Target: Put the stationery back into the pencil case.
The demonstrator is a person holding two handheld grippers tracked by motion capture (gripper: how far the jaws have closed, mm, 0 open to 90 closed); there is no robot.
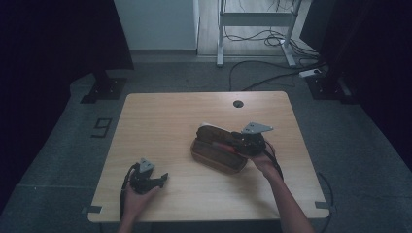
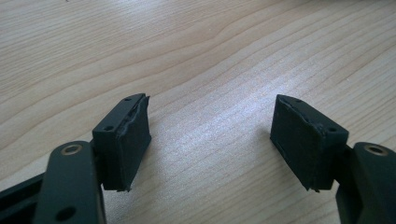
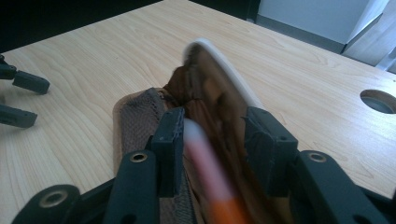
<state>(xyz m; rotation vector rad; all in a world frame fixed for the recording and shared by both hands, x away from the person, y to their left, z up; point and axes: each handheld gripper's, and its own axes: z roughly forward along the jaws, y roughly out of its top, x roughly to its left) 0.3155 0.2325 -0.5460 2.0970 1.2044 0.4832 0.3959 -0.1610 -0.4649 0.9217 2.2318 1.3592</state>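
Observation:
A brown pencil case lies open on the wooden table, its lid raised with a white edge. My right gripper reaches into it from the right. In the right gripper view its jaws stand apart around the lid and a blurred pink and orange pen that lies loose against the left pad. The case's mesh pocket shows to the left of the jaws. My left gripper rests on the table near the front left, open, with bare wood between its pads.
A round cable hole sits near the table's far edge. Behind the table stand a desk frame and cables on the floor. The left gripper's jaws show at the left edge of the right gripper view.

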